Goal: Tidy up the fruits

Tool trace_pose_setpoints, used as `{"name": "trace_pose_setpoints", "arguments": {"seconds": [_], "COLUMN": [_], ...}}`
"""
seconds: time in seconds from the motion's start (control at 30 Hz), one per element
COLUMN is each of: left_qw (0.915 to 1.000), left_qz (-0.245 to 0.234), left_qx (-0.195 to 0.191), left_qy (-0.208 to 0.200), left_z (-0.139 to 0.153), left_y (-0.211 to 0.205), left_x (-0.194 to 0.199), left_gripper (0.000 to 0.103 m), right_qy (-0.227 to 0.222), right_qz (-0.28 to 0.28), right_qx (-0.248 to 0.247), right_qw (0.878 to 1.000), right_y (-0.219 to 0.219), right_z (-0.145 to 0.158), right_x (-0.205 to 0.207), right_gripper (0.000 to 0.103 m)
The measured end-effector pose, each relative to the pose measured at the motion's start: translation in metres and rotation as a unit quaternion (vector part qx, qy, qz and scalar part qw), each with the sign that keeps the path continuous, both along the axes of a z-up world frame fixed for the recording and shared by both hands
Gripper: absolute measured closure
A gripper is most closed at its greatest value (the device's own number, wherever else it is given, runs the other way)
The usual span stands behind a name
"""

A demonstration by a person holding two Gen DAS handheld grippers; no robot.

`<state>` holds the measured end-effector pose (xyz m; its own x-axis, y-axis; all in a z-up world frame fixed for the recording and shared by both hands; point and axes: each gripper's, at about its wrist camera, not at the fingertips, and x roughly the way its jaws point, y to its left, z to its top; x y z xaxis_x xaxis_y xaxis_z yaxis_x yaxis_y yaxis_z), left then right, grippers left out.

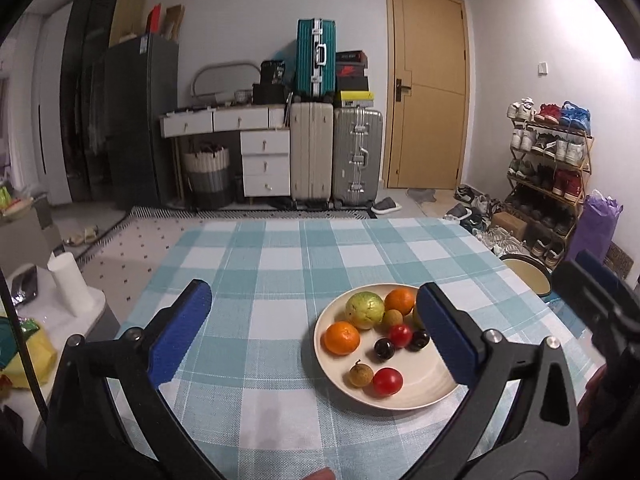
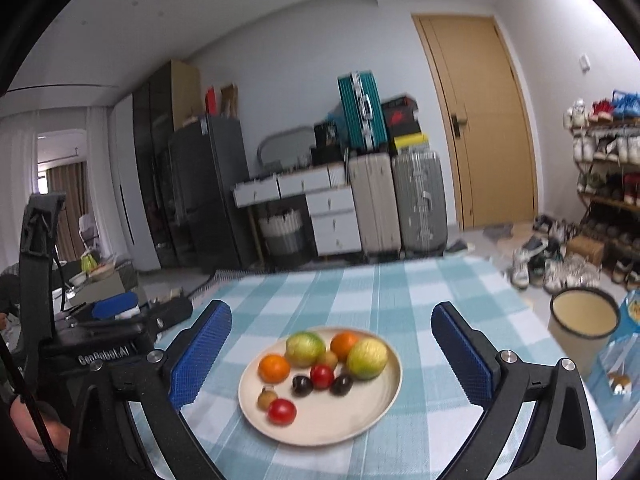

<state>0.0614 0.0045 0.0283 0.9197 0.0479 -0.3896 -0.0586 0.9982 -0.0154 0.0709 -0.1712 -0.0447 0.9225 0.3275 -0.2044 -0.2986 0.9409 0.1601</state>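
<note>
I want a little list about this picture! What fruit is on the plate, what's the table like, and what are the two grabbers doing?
plate: cream plate, on the checked tablecloth
fruit on plate: two oranges, two green fruits, two red tomatoes, two dark cherries, two small brown fruits
left gripper: open, holding nothing
right gripper: open, holding nothing
beside table: cream bucket on the floor

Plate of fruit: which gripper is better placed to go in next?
Right, probably. The right gripper is open with the plate centred between its fingers. The left gripper is open too, but the plate sits off toward its right finger, which hides some fruit.
</note>
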Motion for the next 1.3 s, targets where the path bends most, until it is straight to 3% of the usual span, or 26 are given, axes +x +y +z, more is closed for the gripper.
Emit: {"name": "trace_pose_setpoints", "arguments": {"seconds": [0.27, 0.43, 0.8, 1.17, 1.3], "left_qw": [0.9996, 0.9981, 0.9992, 0.9977, 0.9981], "left_qz": [0.001, 0.006, 0.014, 0.042, 0.047], "left_qx": [-0.001, 0.031, 0.022, 0.009, 0.006], "left_qy": [-0.029, -0.053, -0.030, -0.052, -0.040], "left_z": [0.006, 0.004, -0.025, -0.056, -0.067], "left_y": [-0.002, -0.001, 0.010, 0.022, 0.027], "left_x": [-0.027, -0.044, -0.055, -0.053, -0.044], "left_gripper": [0.001, 0.001, 0.001, 0.001, 0.001], "right_qy": [-0.044, -0.070, -0.048, -0.042, -0.042], "right_qz": [-0.032, -0.020, -0.029, -0.035, -0.029], "right_qx": [-0.011, -0.053, -0.067, -0.086, -0.092], "right_qw": [0.998, 0.996, 0.996, 0.995, 0.994], "right_y": [-0.007, -0.005, -0.016, -0.017, -0.017], "right_z": [0.007, 0.006, -0.016, -0.036, -0.037], "right_x": [-0.021, -0.036, -0.044, -0.041, -0.038], "right_gripper": [0.001, 0.001, 0.000, 0.000, 0.000]}}
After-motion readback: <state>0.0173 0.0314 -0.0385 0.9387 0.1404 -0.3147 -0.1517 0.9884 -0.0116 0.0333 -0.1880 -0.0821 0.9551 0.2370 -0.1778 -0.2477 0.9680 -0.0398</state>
